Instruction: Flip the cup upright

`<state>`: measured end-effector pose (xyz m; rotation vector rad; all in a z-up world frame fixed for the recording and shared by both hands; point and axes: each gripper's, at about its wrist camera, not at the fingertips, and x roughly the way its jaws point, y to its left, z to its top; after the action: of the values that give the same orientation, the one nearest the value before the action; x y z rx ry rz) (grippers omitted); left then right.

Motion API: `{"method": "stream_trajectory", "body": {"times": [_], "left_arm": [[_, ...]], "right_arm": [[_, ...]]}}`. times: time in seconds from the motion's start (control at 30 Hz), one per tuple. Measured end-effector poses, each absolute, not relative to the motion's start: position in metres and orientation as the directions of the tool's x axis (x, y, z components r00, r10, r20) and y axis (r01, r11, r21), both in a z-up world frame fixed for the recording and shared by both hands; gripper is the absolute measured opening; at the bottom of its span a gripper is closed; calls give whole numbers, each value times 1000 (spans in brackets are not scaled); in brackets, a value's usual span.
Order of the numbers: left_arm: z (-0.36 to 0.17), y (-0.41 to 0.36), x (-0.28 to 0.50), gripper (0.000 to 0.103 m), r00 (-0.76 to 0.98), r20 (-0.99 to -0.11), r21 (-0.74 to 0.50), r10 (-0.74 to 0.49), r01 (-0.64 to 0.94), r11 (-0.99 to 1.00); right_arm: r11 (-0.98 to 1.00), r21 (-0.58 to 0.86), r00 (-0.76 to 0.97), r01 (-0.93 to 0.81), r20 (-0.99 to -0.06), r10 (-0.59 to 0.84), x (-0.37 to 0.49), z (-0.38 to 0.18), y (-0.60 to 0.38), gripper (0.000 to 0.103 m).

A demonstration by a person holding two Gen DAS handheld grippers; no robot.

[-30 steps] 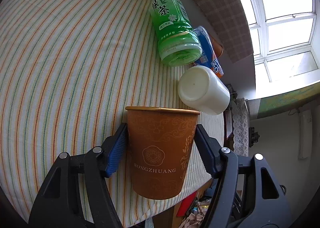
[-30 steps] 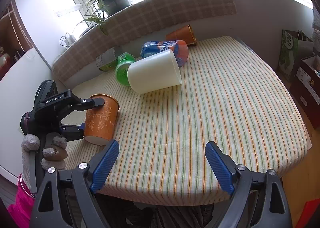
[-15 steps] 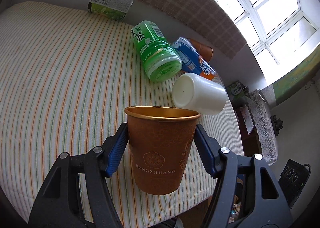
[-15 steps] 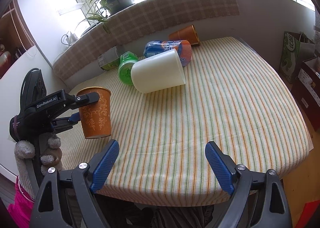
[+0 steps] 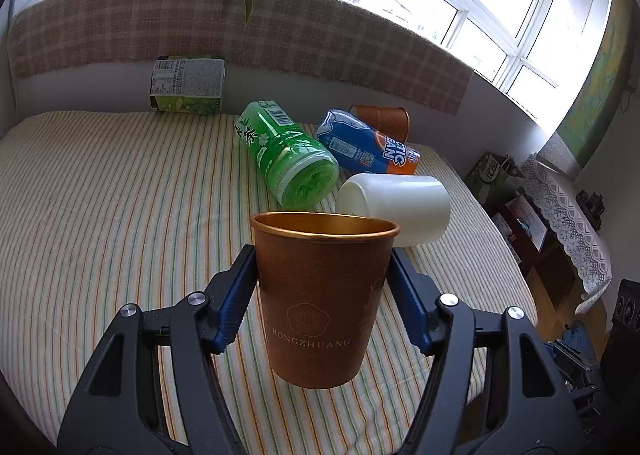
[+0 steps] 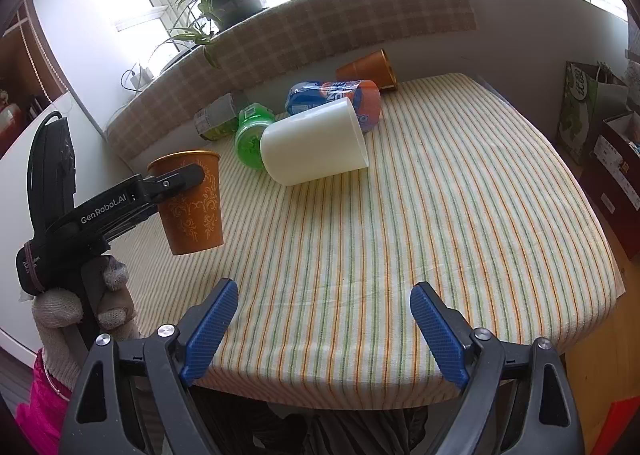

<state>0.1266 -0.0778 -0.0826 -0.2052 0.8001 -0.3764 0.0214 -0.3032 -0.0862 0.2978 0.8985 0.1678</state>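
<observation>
Cup (image 5: 324, 299) now rotated mouth-up, pinched between my left claw (image 5: 323, 295) pads above the table (image 5: 100, 195); right claw (image 6: 324, 329) spread, idle; releasing this high risks tip-over.

The brown cup (image 5: 325, 297) is hiding part of the white cup (image 5: 400, 207) behind it, the blue can (image 6: 334, 97) is covering part of the far orange cup (image 6: 368, 69) near the tabletop's back edge, and the box's (image 5: 187, 84) small print is looking too tiny to read.
</observation>
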Motion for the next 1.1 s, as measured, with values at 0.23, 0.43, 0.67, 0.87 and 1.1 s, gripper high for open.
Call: {"method": "stream_trajectory", "body": {"times": [0.23, 0.43, 0.67, 0.87, 1.1], "left_arm": [[-93, -79, 132, 67, 673, -638, -279, -374, 250, 927], [-100, -79, 127, 67, 664, -646, -273, -377, 261, 926], [-99, -80, 120, 67, 661, -649, -261, -377, 272, 926], [-97, -77, 112, 67, 653, -652, -268, -385, 276, 923], [-96, -76, 101, 67, 647, -655, -261, -391, 291, 920]], "right_arm": [[945, 327, 616, -11, -742, 264, 20, -86, -307, 90], [941, 338, 614, -9, -741, 272, 21, -87, -307, 90], [942, 334, 617, -16, -738, 273, 20, -84, -304, 90], [942, 334, 619, -21, -736, 275, 20, -83, -301, 90], [941, 336, 618, -35, -733, 285, 19, -82, -296, 90]]}}
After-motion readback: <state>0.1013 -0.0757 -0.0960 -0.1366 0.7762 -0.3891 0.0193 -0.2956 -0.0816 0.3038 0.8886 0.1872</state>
